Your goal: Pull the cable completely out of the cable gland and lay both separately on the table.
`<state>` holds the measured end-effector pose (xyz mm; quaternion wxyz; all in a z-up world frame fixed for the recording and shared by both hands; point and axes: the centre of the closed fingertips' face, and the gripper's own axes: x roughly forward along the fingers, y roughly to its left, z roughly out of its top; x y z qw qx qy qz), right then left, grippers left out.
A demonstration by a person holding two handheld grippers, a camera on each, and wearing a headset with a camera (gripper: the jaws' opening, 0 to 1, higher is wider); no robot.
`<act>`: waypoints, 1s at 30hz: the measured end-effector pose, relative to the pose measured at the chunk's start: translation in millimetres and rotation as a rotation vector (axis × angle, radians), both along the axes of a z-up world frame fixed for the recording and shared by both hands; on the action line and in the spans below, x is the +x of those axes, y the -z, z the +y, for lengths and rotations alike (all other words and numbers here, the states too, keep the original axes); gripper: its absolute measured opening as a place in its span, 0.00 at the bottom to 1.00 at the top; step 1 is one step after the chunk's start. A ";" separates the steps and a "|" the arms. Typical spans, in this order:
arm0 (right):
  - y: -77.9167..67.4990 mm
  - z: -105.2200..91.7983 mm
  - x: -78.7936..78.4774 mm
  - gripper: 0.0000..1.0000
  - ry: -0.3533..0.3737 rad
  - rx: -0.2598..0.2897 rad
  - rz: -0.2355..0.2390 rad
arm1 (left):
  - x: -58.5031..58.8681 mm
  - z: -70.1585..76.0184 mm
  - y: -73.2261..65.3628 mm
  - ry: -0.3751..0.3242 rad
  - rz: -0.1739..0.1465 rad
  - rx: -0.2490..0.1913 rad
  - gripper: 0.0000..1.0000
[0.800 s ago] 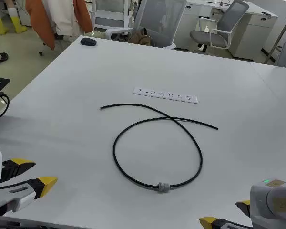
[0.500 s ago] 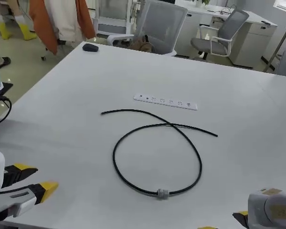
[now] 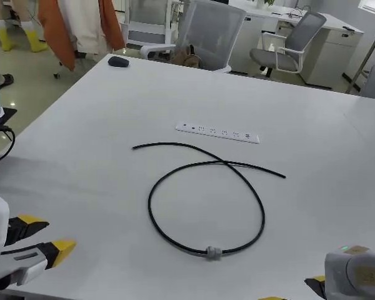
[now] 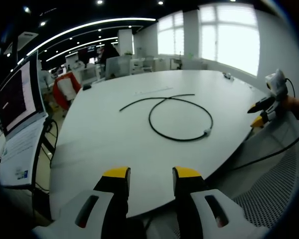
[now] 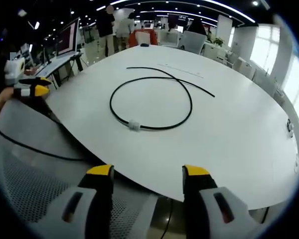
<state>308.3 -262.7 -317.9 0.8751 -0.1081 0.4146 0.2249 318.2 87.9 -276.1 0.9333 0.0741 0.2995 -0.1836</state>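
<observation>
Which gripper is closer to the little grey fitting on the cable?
Right. The right gripper is at the table's near edge, right of the cable gland; the left gripper is farther off, to its left.

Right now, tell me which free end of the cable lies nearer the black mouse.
The cable end on the side of the left tool; it lies toward the mouse, while the other end trails off right.

1. Your left gripper (image 4: 150,174) has a pale grey body and black jaws with yellow tips.
2. Your right gripper (image 5: 147,172) looks the same, with a green light (image 3: 346,249) and a beige label (image 3: 362,251) on top.
</observation>
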 end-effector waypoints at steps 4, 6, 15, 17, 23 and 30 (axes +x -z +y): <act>-0.3 -0.3 0.2 0.57 0.004 0.005 -0.002 | -1.5 -0.3 3.0 0.007 0.016 0.014 0.35; -0.4 0.2 0.4 0.57 0.005 0.008 -0.002 | -1.5 -0.7 2.8 0.010 0.015 0.013 0.35; -0.5 0.4 0.2 0.56 0.006 0.014 -0.001 | -1.5 0.6 4.7 0.008 0.023 0.019 0.35; -0.2 0.4 -0.2 0.56 0.006 0.015 0.002 | -1.7 0.4 5.7 0.010 0.028 0.020 0.35; 0.2 0.1 0.2 0.56 0.006 0.013 0.001 | -2.1 1.0 5.6 0.007 0.028 0.020 0.35; 0.2 0.2 -0.3 0.56 0.000 0.001 0.001 | -2.6 1.8 5.6 0.003 0.028 0.020 0.35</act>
